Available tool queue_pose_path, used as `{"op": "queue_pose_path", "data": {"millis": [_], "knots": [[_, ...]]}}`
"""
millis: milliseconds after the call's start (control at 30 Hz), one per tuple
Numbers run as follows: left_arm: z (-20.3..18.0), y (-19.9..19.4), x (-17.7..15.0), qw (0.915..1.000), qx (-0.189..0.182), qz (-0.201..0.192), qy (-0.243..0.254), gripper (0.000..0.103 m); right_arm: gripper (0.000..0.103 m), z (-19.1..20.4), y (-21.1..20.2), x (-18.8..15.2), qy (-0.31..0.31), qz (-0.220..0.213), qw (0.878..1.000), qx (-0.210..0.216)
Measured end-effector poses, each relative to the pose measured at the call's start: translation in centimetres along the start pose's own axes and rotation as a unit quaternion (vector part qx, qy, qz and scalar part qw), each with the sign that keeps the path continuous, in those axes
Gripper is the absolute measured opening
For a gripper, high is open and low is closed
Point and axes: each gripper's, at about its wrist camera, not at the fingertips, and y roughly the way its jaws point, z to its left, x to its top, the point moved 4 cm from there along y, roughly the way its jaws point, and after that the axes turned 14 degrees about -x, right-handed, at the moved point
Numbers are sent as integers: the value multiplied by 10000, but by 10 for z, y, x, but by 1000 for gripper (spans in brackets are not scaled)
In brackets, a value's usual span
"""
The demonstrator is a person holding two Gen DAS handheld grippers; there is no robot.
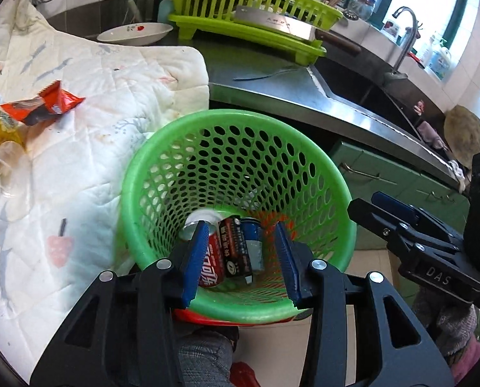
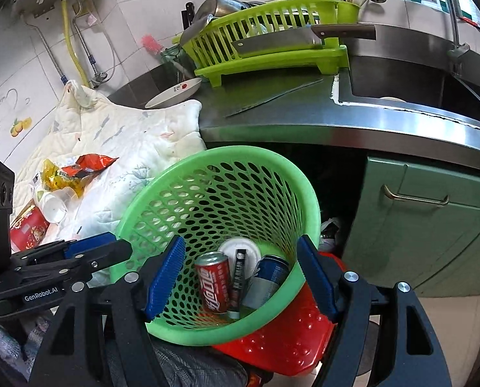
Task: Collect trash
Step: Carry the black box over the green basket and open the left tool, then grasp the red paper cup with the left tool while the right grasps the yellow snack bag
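Observation:
A green perforated basket (image 1: 240, 161) (image 2: 227, 193) stands on a red stool (image 2: 291, 332). Inside lie a red cola can (image 2: 212, 285), a dark wrapper (image 2: 238, 283), a blue can (image 2: 265, 279) and a white lid (image 2: 240, 246). My left gripper (image 1: 240, 261) is open and empty above the basket mouth; it shows shut-looking at the left of the right wrist view (image 2: 110, 246). My right gripper (image 2: 241, 277) is open and empty over the basket; it shows in the left wrist view (image 1: 365, 204). An orange wrapper (image 1: 43, 104) (image 2: 88, 164), a yellow wrapper (image 2: 57, 179) and white cups (image 2: 54, 206) lie on the quilted cloth (image 1: 94, 148).
A steel counter (image 2: 304, 119) holds a lime dish rack (image 2: 272, 42) with a cleaver (image 2: 281, 42), a bowl (image 1: 135, 32) and a sink (image 1: 369, 93) with a tap. Green cabinet doors (image 2: 427, 225) stand below. A red carton (image 2: 26, 229) lies by the cups.

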Motion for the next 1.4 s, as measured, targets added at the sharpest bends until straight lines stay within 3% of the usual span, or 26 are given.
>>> {"op": "queue_pose_path", "data": {"millis": [367, 533, 600, 733, 967, 1233, 1400], "knots": [[26, -82, -1, 9971, 623, -426, 88, 53, 71, 39, -20, 2, -254, -111, 9992, 272], [57, -132, 2, 9922, 1011, -718, -95, 59, 72, 65, -28, 3, -450, -165, 9980, 409], [75, -154, 4, 9887, 1219, -835, -229, 68, 73, 76, -30, 3, -532, -191, 9974, 447], [108, -192, 6, 9808, 1665, -952, -355, 70, 73, 99, -35, 5, -677, -213, 9958, 579], [164, -227, 12, 9727, 2098, -786, -601, 78, 73, 141, -37, 7, -1005, -199, 9918, 765], [205, -217, 7, 9799, 1838, -133, -764, 81, 74, 187, -36, 16, -1373, -152, 9852, 1019], [219, -211, 2, 9806, 1777, 17, -823, 81, 74, 218, -32, 28, -1596, -97, 9789, 1273]]}}
